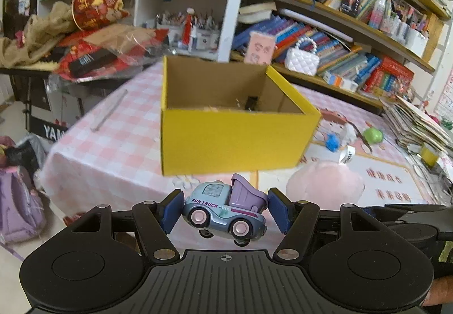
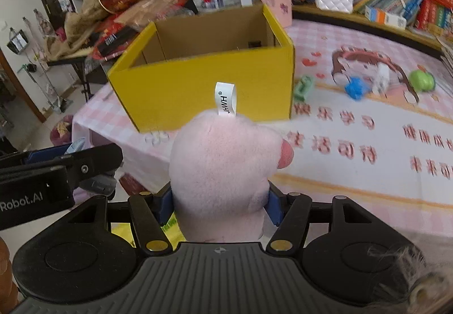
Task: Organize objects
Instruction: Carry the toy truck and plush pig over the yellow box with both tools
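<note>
**Insp. A:** Left gripper (image 1: pixel 225 210): status?

**Insp. B:** Clamped on a toy truck (image 1: pixel 225 208), blue cab w/ lilac tipper, "FUN TRUCK" on the side. Blue pads press its front and rear ends. Truck is lifted off the table, wheels hanging free, nose tilted slightly up. It sits just short of the yellow box (image 1: pixel 235 141), on the near side.

**Insp. A:** Right gripper (image 2: pixel 219 205)?

**Insp. B:** Clamped on a pink plush toy (image 2: pixel 223 167). Plush fills the gap between the jaws and bulges over both pads; white label loop (image 2: pixel 225 99) stands upright on top. Also held in front of the box's near wall, approx. level w/ the left gripper, which shows at the left edge of the right wrist view.

**Insp. A:** Box condition?

**Insp. B:** Open-topped, plain cardboard inside, standing on the pink checked tablecloth (image 1: pixel 113 138). Something dark lies at the far inner corner; too small to identify, poss. another toy.

**Insp. A:** Other items on the table?

**Insp. B:** To the right of the box: green block (image 2: pixel 303 87) just beside its corner, then a blue toy (image 2: pixel 355 87), a white piece (image 2: pixel 382 79) and a green round toy (image 2: pixel 421 80), well apart from the box. Bookshelves (image 1: pixel 354 31) behind.
</note>
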